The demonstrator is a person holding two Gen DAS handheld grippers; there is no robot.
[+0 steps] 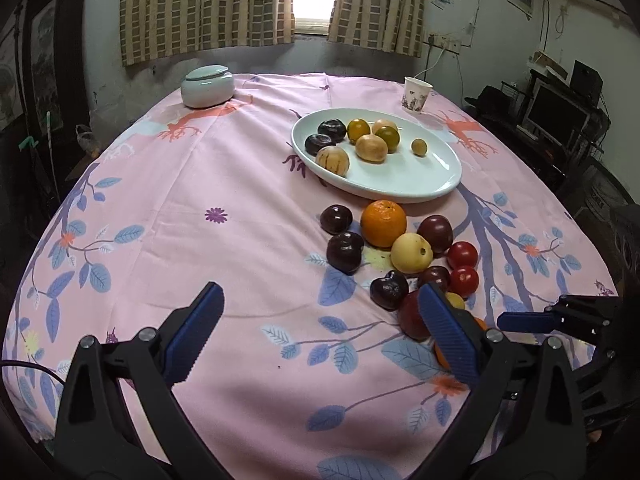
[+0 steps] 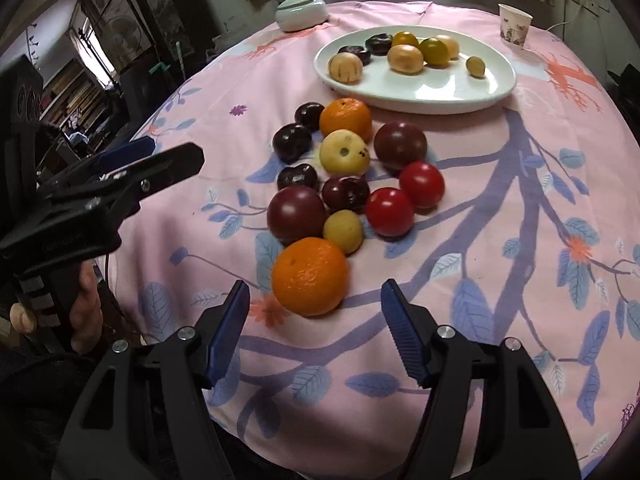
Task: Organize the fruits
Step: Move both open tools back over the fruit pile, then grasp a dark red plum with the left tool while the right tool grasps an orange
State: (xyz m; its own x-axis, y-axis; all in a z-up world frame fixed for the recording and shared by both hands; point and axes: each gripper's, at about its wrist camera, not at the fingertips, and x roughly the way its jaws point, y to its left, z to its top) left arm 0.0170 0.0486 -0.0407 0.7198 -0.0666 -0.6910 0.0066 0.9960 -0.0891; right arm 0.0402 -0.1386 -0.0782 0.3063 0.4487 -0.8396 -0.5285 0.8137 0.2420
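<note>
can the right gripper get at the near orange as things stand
Probably yes. The right gripper is open and empty, and the near orange lies on the cloth just ahead of its fingertips with bare cloth between. A dark red fruit and a small yellow fruit crowd only its far side.

bare cloth (image 1: 224, 184) left, fruit pile (image 2: 344, 176) crowded

plate (image 2: 492, 92): white oval, seven fruits | loose fruits (image 2: 344, 184): clustered on cloth beside plate
</note>
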